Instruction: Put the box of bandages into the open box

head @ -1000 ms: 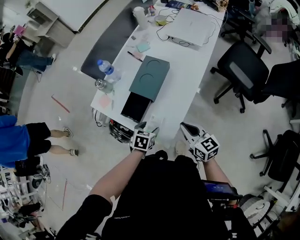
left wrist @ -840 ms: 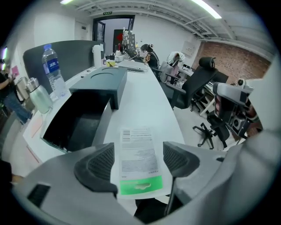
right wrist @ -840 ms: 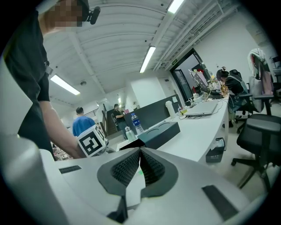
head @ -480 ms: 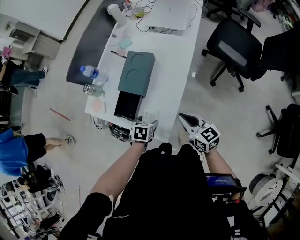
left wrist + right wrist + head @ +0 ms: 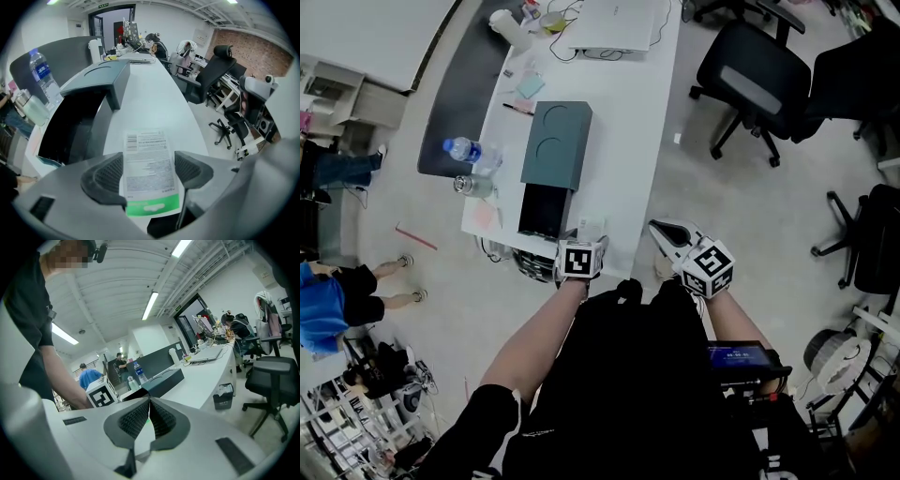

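Two grippers showed at the near edge of the white table (image 5: pixel 630 122) in the head view, the left gripper (image 5: pixel 584 239) tipped steeply down over the box of bandages (image 5: pixel 592 225) and the right gripper (image 5: pixel 661 228) off the table's corner, above the floor. The box of bandages lay flat on the table just beside the near end of the open box (image 5: pixel 542 208), whose dark green cover was slid toward the far side so that the black tray stood bare. A water bottle (image 5: pixel 464 150) and a small jar (image 5: pixel 474 185) stood along the table's left edge, a laptop (image 5: pixel 614 19) at the far end, and an office chair (image 5: pixel 750 84) well apart on the right. From the left gripper view, that gripper's jaws stood wide apart after just having been opening, and the box of bandages lay between them on the tabletop, printed face up with a green band at the near end; the right pad was clear of it, the left pad at its edge, and the open box sat just to the left. From the right gripper view, that gripper's jaws were closed together, pad against pad, with no item I could make out between them, pointing roughly level toward the table.
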The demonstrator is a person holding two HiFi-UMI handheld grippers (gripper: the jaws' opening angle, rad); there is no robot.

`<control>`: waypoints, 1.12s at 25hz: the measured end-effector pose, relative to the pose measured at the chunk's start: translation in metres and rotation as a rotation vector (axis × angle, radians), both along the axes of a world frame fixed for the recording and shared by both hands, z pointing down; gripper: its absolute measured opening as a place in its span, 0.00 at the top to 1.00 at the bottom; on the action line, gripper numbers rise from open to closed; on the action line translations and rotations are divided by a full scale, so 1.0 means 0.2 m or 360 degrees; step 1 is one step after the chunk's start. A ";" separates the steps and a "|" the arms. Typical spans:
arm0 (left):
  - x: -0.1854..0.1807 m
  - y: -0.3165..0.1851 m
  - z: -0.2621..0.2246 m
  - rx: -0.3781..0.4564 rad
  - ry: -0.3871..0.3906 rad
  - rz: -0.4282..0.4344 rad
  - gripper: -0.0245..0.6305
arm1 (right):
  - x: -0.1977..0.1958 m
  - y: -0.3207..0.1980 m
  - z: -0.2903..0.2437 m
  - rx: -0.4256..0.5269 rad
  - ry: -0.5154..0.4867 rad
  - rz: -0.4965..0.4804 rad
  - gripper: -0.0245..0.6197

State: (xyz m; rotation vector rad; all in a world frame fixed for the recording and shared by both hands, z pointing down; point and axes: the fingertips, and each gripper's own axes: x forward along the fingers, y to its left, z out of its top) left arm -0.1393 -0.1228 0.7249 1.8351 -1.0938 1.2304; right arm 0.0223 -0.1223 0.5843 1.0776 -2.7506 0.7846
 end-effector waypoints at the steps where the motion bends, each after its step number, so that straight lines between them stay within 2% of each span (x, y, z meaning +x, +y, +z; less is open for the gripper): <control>1: 0.00 0.00 0.00 -0.0002 0.0004 0.0001 0.44 | 0.00 0.00 0.00 0.0000 0.0001 0.0000 0.92; 13: 0.06 0.01 -0.11 0.0025 0.0152 0.0031 0.44 | -0.02 0.01 -0.02 0.0015 0.0010 -0.0044 0.92; 16: 0.06 0.00 -0.12 0.0006 0.0240 -0.0026 0.45 | -0.04 0.00 -0.02 0.0016 0.0012 -0.0057 0.92; 21: 0.05 -0.01 -0.14 -0.0042 0.0453 -0.0203 0.45 | -0.06 -0.01 -0.03 0.0024 0.0021 -0.0072 0.92; 28: 0.07 0.01 -0.20 -0.0040 0.0564 -0.0246 0.45 | -0.08 -0.01 -0.03 0.0028 0.0028 -0.0099 0.92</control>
